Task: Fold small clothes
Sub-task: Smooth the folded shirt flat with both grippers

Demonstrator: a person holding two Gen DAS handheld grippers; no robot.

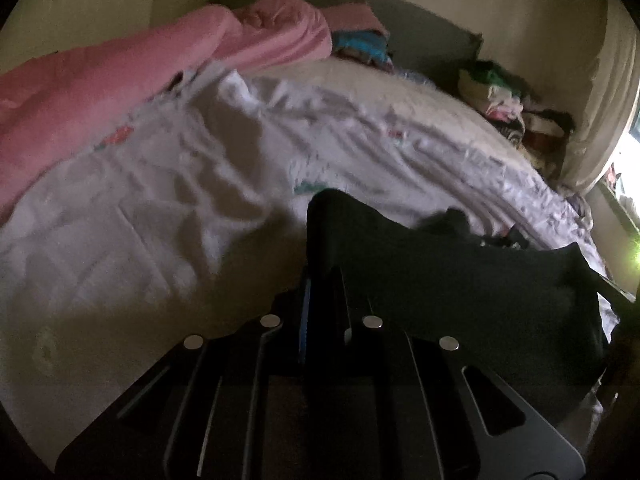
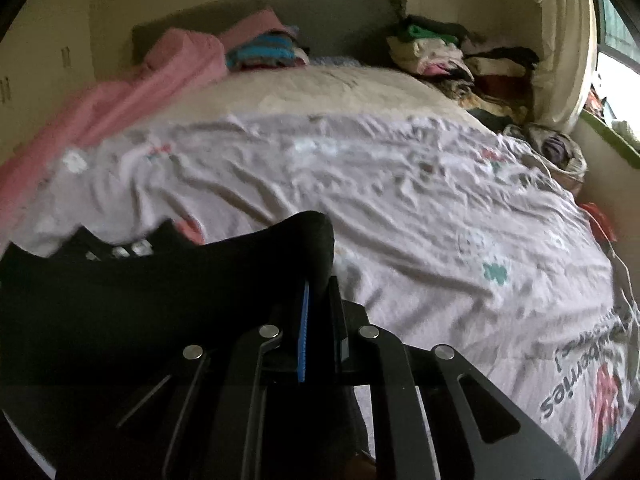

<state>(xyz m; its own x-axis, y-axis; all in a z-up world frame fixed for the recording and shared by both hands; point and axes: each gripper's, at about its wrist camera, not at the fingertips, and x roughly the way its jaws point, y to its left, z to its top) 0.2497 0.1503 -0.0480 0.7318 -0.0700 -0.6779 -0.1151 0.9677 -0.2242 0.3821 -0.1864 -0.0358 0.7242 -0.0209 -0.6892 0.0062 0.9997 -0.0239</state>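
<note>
My left gripper (image 1: pixel 320 276) fingertips are buried in the black garment (image 1: pixel 460 276), can't see them. Same on my right gripper (image 2: pixel 318 280). Garment's lower part is cut off by the frame edge. Clothes pile (image 2: pixel 452 56) by the headboard is too blurred to sort. Bedsheet (image 2: pixel 360 184) prints are smeared.

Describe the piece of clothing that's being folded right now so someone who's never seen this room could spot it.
Start at the bed under its pale printed sheet, and look at the near edge. The black garment is stretched there between the left gripper and the right gripper, each shut on one end. It is the only black piece on the sheet, unlike the pink blanket and colourful clothes piles by the headboard.
</note>
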